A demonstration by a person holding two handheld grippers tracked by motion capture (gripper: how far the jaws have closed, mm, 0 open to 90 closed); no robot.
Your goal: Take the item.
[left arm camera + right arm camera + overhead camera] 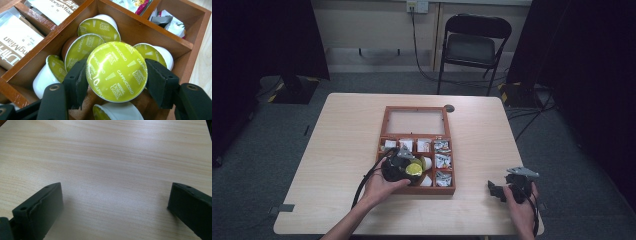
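- Gripping a green-lidded coffee capsule with the left gripper, both pads pressed to opposite sides of the capsule's rim, foil lid facing the camera.
- Held just above the near-left compartment of the wooden box, over several more capsules heaped there on their sides and at angles.
- Seen from the high view as a yellow-green disc at the left gripper, near the box's front edge, box in the middle of the table.
- Judged light: small plastic cup, thin foil top, little mass to fight the grip.
- Probably stiff at the rim and cup wall, soft and puncture-prone across the foil; best kept off the lid face.
- Likely slippery: glossy foil, smooth plastic, round outline, so only narrow contact on each pad and some risk of pivoting or squirting out.
- Best taken across the widest part of the rim, as now, with moderate squeeze rather than a hard clamp.
- Paper sachets in the far compartments, lying flat, clear of the lift.
- Resting at the near right of the table, the right gripper with jaws spread wide and nothing between them, well apart from the box.
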